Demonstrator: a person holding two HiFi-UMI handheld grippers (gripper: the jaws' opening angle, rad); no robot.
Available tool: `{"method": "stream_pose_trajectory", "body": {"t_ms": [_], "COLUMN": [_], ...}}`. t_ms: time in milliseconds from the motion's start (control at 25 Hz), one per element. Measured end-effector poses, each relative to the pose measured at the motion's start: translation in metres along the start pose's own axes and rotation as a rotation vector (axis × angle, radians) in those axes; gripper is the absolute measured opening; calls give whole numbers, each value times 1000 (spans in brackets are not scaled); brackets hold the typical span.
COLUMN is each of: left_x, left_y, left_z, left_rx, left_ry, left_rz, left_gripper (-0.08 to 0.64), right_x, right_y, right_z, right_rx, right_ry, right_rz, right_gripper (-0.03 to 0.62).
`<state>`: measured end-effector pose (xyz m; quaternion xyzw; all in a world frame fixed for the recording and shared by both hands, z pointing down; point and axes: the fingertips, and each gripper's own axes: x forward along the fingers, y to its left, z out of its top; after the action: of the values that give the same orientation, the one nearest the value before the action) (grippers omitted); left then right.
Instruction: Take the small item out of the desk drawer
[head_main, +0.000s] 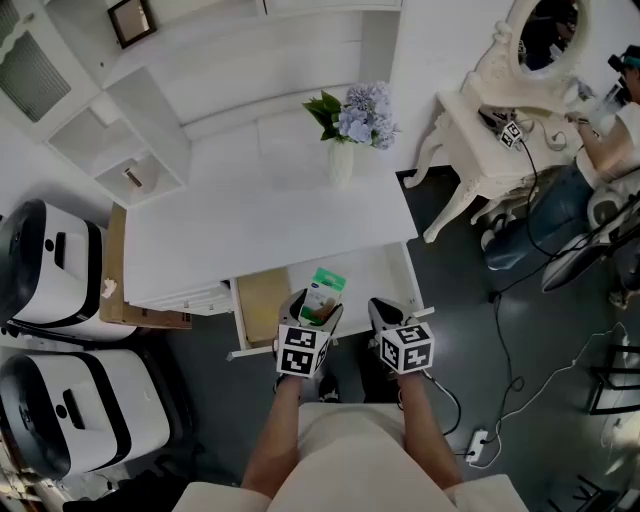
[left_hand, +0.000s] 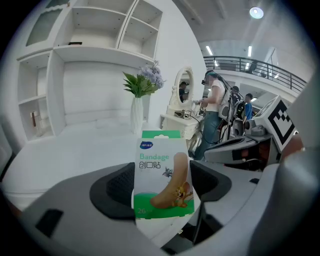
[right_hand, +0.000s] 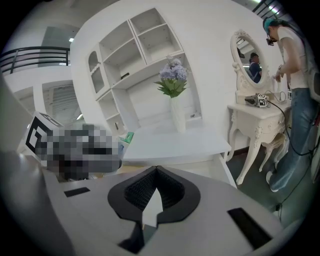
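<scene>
My left gripper (head_main: 311, 312) is shut on a green and white bandage box (head_main: 322, 295), held upright above the open desk drawer (head_main: 382, 275). In the left gripper view the bandage box (left_hand: 162, 175) stands between the two dark pads, printed face toward the camera. My right gripper (head_main: 389, 315) hovers just right of the left one, over the drawer's front part. The right gripper view shows its pads (right_hand: 172, 192) pressed together with nothing between them. A sliver of the green box (right_hand: 128, 137) peeks out at the left.
The white desk (head_main: 230, 235) carries a white vase of blue flowers (head_main: 345, 140). Shelves (head_main: 120, 140) stand at the left, two white machines (head_main: 50, 260) on the floor beside them. A white vanity table with mirror (head_main: 500, 120) and a person (head_main: 590, 170) are at the right. Cables (head_main: 520, 380) cross the dark floor.
</scene>
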<state>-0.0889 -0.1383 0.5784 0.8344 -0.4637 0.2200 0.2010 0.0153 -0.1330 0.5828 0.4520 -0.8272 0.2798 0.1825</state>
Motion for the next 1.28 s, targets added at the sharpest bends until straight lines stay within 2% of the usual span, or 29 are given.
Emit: {"method": "stream_pose_trajectory", "body": {"t_ms": [400, 1280], "left_x": [-5, -9], "left_y": [-1, -15], "left_z": [5, -7], "left_rx": [7, -11], "left_ry": [-21, -18], "left_rz": [-13, -28], "left_gripper": [357, 357], "right_x": [-4, -22], "right_y": [-1, -1], "right_z": [3, -7], "right_rx": [9, 23], "right_ry": [-18, -33], "right_rz": [-2, 5], "right_gripper": [25, 25]}}
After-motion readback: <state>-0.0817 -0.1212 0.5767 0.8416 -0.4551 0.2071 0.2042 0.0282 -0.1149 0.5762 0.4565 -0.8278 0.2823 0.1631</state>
